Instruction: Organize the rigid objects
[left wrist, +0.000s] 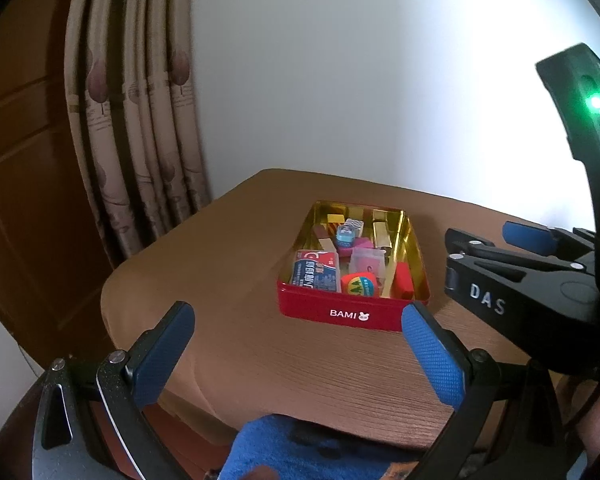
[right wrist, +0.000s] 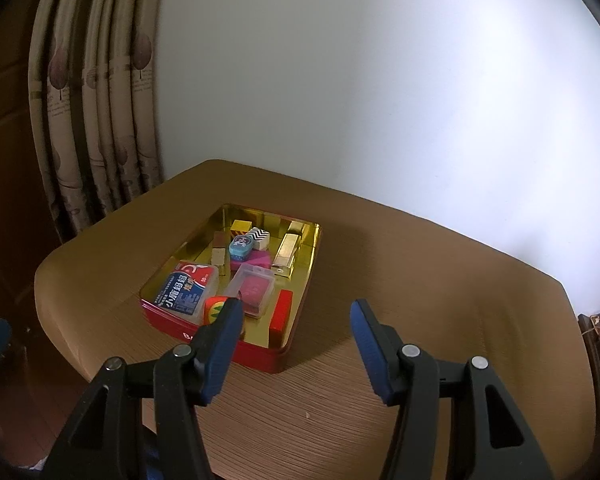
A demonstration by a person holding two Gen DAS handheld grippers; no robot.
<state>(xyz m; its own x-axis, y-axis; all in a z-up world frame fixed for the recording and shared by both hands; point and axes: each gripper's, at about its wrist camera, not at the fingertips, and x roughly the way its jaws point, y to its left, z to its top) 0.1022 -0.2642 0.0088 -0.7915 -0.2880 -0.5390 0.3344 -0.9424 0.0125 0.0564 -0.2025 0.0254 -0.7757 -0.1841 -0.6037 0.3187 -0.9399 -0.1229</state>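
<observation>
- Left wrist view: red tin [left wrist: 342, 314] marked BAMI sits on the brown table [left wrist: 228, 264], up around 1 o'clock from the left gripper [left wrist: 298, 344].
- left gripper's blue pads are spread wide, nothing between them, hovering short of the tin.
- right gripper [right wrist: 296, 344] is parted about halfway, empty too; the tin's near corner sits at roughly 11 o'clock from it.
- the tin's packed: blue-and-white packet [right wrist: 186, 290], red block [right wrist: 282, 314], clear pink case [right wrist: 252, 288], gold bar [right wrist: 286, 254], zigzag eraser [right wrist: 258, 237].
- patterned curtain [left wrist: 132, 120] hangs at 10 o'clock behind the table.
</observation>
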